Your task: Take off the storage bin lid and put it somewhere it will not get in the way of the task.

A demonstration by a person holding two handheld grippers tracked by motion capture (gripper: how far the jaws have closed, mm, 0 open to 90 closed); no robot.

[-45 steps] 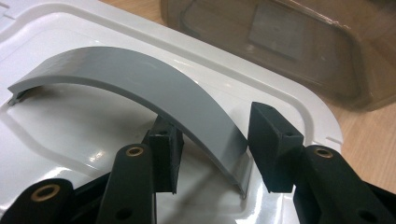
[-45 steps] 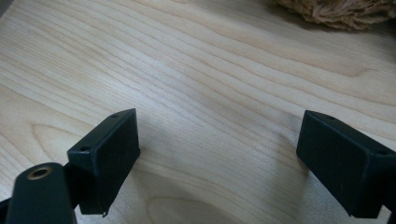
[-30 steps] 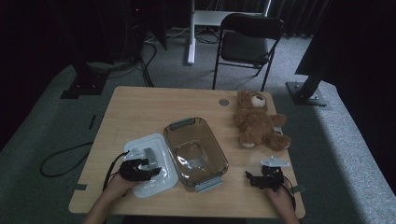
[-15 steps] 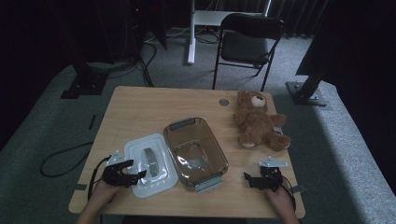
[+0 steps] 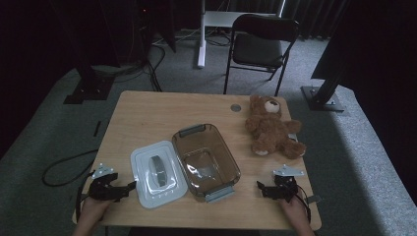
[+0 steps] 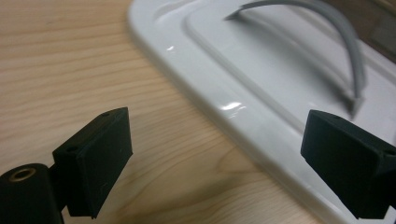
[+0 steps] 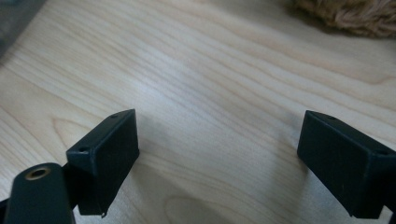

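Observation:
A white lid (image 5: 156, 173) with a grey handle (image 5: 157, 168) lies flat on the wooden table (image 5: 147, 118), left of a clear brown container (image 5: 206, 161). My left gripper (image 5: 124, 190) rests open at the table's front left, just left of the lid. In the left gripper view the lid (image 6: 261, 79) and its handle (image 6: 327, 28) lie ahead, and my left gripper (image 6: 224, 158) holds nothing. My right gripper (image 5: 262, 189) sits open at the front right, over bare wood (image 7: 215, 93); my right gripper (image 7: 217, 158) is empty. A brown teddy bear (image 5: 272, 129) lies at the right.
A black chair (image 5: 260, 44) stands behind the table. A small round grommet (image 5: 236, 107) sits in the tabletop near the bear's head. A cable (image 5: 64, 167) trails on the floor at the left. A fringe of bear fur (image 7: 350, 14) shows in the right gripper view.
My left gripper has drawn back off the white lid toward the front left corner. The lid stays flat on the table. The right gripper has hardly moved.

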